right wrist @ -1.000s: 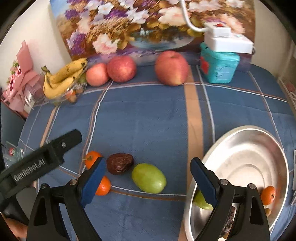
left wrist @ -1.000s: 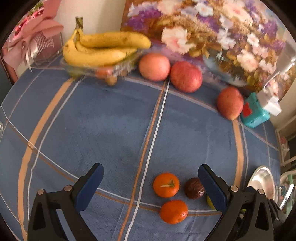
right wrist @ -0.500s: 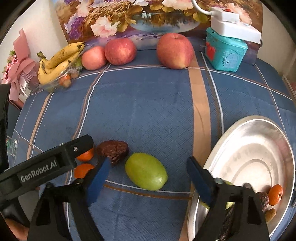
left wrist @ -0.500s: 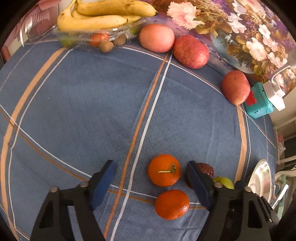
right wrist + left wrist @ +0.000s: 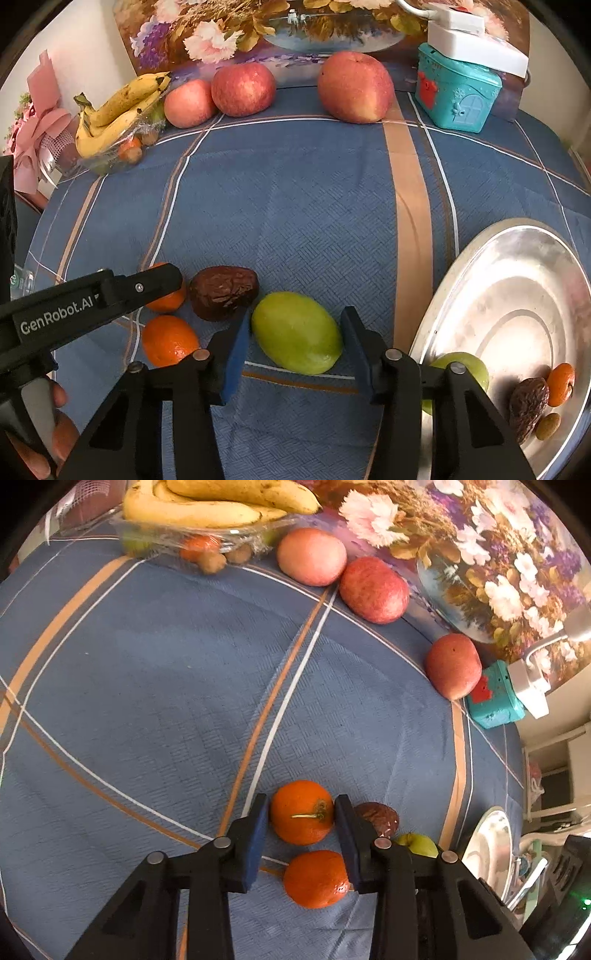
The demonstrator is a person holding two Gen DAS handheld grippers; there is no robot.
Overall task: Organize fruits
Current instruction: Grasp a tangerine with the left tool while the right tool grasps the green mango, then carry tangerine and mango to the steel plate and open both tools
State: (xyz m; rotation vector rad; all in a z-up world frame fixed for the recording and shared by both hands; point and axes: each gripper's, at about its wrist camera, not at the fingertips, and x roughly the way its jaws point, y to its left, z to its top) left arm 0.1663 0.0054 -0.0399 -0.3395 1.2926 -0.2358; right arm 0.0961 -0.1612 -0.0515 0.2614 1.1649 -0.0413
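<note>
Your left gripper (image 5: 301,821) has just been closing its blue-padded jaws, which now pinch the stemmed round orange tangerine (image 5: 301,811) lying on the blue plaid tablecloth (image 5: 155,686). Your right gripper (image 5: 295,345) has also been closing around the smooth oval green fruit (image 5: 297,332), its left pad touching, the right pad just short. Left of that green fruit sit a wrinkled brown date (image 5: 223,291) and a second tangerine (image 5: 168,339); right of it stands the shiny oval metal dish (image 5: 517,295).
</note>
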